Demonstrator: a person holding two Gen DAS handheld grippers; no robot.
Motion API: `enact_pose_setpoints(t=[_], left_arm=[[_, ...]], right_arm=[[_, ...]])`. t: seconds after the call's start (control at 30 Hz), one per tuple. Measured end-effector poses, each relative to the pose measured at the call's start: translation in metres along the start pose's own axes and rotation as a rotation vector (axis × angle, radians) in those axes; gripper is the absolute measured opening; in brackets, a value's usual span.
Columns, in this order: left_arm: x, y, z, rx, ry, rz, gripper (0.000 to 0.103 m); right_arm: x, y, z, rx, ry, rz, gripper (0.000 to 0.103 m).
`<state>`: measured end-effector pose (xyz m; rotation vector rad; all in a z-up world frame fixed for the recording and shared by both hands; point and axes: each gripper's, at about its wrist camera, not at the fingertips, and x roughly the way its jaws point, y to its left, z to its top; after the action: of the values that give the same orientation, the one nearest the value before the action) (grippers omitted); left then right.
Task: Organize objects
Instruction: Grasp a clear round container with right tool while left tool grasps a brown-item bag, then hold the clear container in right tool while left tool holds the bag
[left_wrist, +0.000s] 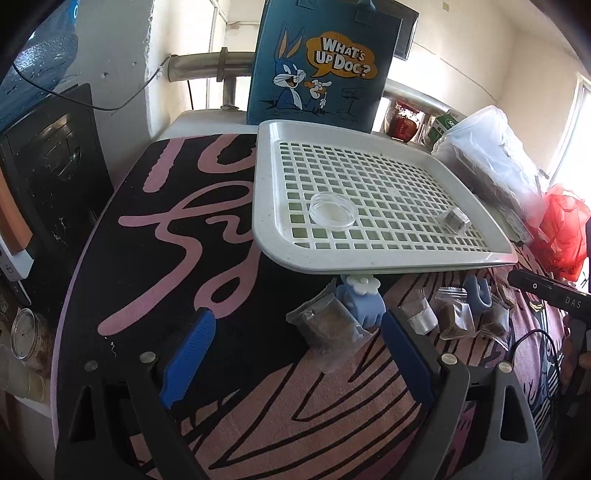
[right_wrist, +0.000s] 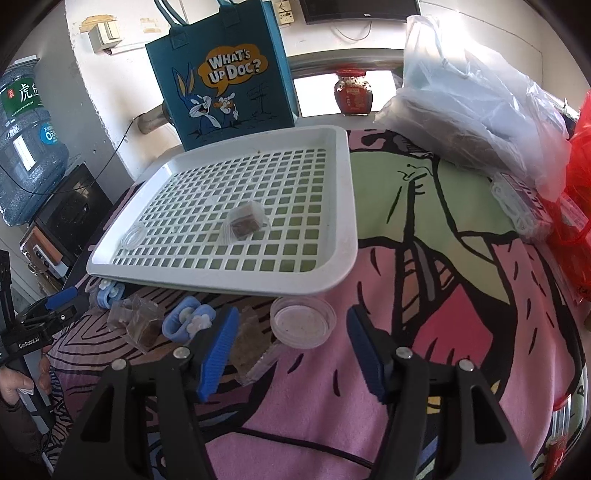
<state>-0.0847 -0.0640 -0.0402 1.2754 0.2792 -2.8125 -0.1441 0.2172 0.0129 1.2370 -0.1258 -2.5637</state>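
Tray first: it's a white slotted plastic one sitting on a cartoon-print cloth that covers the table, with a teal "What's Up Doc?" tote bag standing right behind it. Two things are already on the grid — a clear round dish toward its left side and a small clear packet with something brown inside toward the middle.

The rest of the stuff is lined up on the cloth just in front of the tray's near edge: a couple of light blue clips with white flowers, several clear packets of brown material, and a second round dish.

Left gripper hangs over the cloth with its blue pads spread wide and nothing between them; one brown packet and a blue clip lie just past its tips. Right gripper is also released, jaws apart and gripping nothing — the second dish sits just ahead of the gap, and a brown packet lies beside its left pad.

Off to the right there's a heap of clear plastic bags and a red one.
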Motion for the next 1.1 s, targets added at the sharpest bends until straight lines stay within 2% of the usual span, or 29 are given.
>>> enact_pose_setpoints(t=[0.07, 0.13, 0.2, 0.23, 0.3, 0.4, 0.43, 0.53, 0.7, 0.83, 0.93, 1.1], left_arm=[[0.007, -0.002, 0.0, 0.011, 0.032, -0.01, 0.085], [0.007, -0.003, 0.002, 0.007, 0.029, -0.02, 0.079], [0.007, -0.003, 0.002, 0.006, 0.028, -0.033, 0.072], [0.007, -0.004, 0.001, 0.01, 0.026, -0.049, 0.062], [0.005, -0.009, -0.002, 0.032, 0.035, -0.082, 0.044], [0.001, -0.018, -0.007, 0.075, 0.034, -0.057, 0.037], [-0.002, -0.018, -0.007, 0.073, 0.026, -0.057, 0.028], [-0.01, -0.02, -0.013, 0.078, 0.025, -0.073, 0.028], [-0.031, -0.029, -0.018, 0.115, -0.022, -0.07, 0.028], [-0.044, -0.048, -0.01, 0.162, -0.084, -0.085, 0.028], [-0.048, -0.066, -0.004, 0.221, -0.166, -0.089, 0.028], [-0.042, -0.085, -0.001, 0.301, -0.253, -0.082, 0.028]], right_arm=[[0.008, -0.005, -0.001, 0.031, 0.029, -0.013, 0.06], [0.015, -0.008, -0.001, 0.051, 0.049, -0.001, 0.061], [0.016, -0.008, 0.0, 0.04, 0.031, -0.026, 0.06], [0.017, -0.007, 0.001, 0.04, 0.026, -0.036, 0.058], [0.017, -0.006, 0.0, 0.036, 0.019, -0.034, 0.042], [0.015, 0.001, -0.004, -0.002, 0.017, -0.036, 0.039], [0.014, 0.003, -0.006, -0.009, 0.014, -0.034, 0.039], [0.007, 0.006, -0.012, -0.002, 0.003, -0.001, 0.039], [-0.014, 0.024, -0.016, -0.043, -0.056, 0.045, 0.039], [-0.03, 0.048, -0.017, -0.11, -0.124, 0.08, 0.039], [-0.038, 0.066, -0.017, -0.16, -0.183, 0.109, 0.039], [-0.038, 0.092, -0.018, -0.236, -0.238, 0.098, 0.039]])
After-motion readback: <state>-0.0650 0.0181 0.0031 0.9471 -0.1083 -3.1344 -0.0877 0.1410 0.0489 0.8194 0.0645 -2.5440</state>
